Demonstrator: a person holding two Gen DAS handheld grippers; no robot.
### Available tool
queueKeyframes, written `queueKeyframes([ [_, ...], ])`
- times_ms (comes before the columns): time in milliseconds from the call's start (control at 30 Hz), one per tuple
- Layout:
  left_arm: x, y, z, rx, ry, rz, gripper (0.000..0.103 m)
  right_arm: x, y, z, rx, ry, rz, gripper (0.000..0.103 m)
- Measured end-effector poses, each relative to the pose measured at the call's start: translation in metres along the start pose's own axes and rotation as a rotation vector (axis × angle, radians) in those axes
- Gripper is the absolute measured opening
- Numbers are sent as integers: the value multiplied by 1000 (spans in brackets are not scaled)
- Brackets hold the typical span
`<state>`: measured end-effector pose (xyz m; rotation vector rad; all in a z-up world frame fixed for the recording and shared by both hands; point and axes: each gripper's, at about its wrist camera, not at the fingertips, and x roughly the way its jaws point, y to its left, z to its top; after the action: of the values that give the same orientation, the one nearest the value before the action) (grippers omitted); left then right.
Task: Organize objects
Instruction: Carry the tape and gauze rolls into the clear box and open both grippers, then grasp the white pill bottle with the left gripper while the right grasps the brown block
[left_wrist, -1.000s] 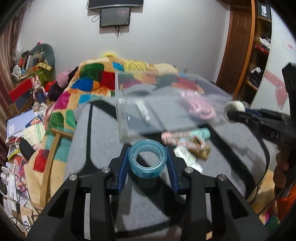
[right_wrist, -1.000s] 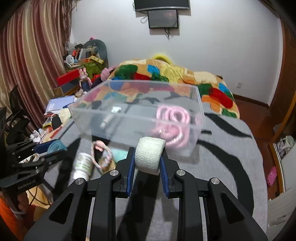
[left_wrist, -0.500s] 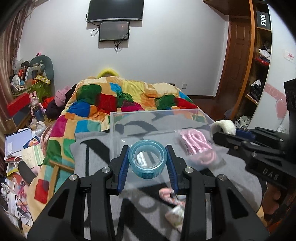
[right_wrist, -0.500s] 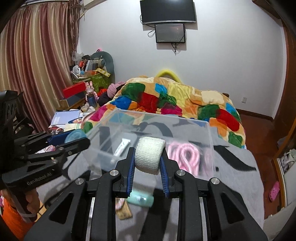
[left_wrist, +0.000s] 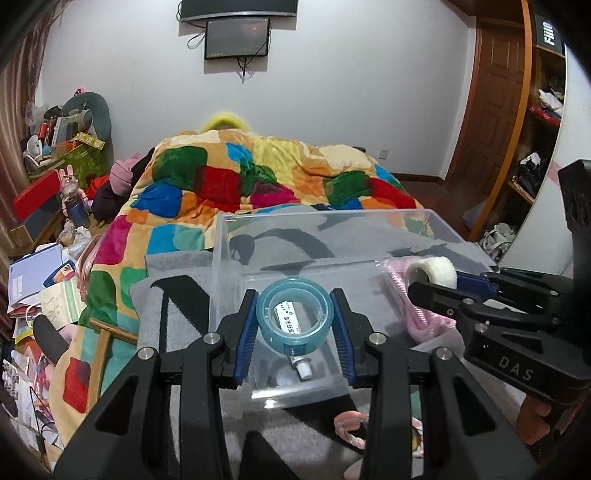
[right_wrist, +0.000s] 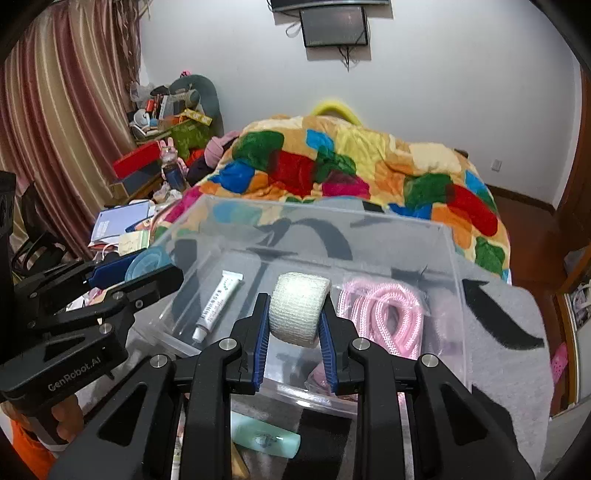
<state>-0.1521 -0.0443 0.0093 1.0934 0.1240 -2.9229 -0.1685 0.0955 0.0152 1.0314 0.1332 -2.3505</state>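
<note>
Best to lower both loads inside the bin (right_wrist: 458, 280) walls before easing the grip, aiming for bare floor between the tube (right_wrist: 218, 304) and the pink cord (right_wrist: 384, 317). Left gripper (left_wrist: 295, 325), low centre of its frame, clamped on the tape ring (left_wrist: 295, 317) above the bin's near wall. Right gripper (right_wrist: 295, 328), low centre likewise, clamped on the bandage roll (right_wrist: 298, 308) over the bin's middle.

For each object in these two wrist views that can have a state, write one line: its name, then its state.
left gripper: shut on the blue tape roll, above the clear bin
right gripper: shut on the white bandage roll, above the bin
clear bin: open-topped, no lid on it
ointment tube: lying flat inside the bin
pink cord: coiled inside the bin
</note>
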Motion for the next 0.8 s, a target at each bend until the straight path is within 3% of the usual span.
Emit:
queueKeyframes([
  [400, 16, -2, -4, 12, 48, -5, 39, 5, 3, -5, -28, 36, -20, 23],
  [500, 13, -3, -4, 12, 45, -15, 49, 1, 4, -6, -34, 32, -31, 31],
  [567, 9, -4, -4, 17, 33, -8, 60, -4, 5, -7, -42, 21, -39, 37],
  [700, -2, -5, -4, 19, 15, -21, 64, -15, 7, -11, -58, -1, -53, 48],
  [800, -12, -5, -5, 13, 5, -21, 73, -25, 8, -14, -64, -18, -52, 55],
])
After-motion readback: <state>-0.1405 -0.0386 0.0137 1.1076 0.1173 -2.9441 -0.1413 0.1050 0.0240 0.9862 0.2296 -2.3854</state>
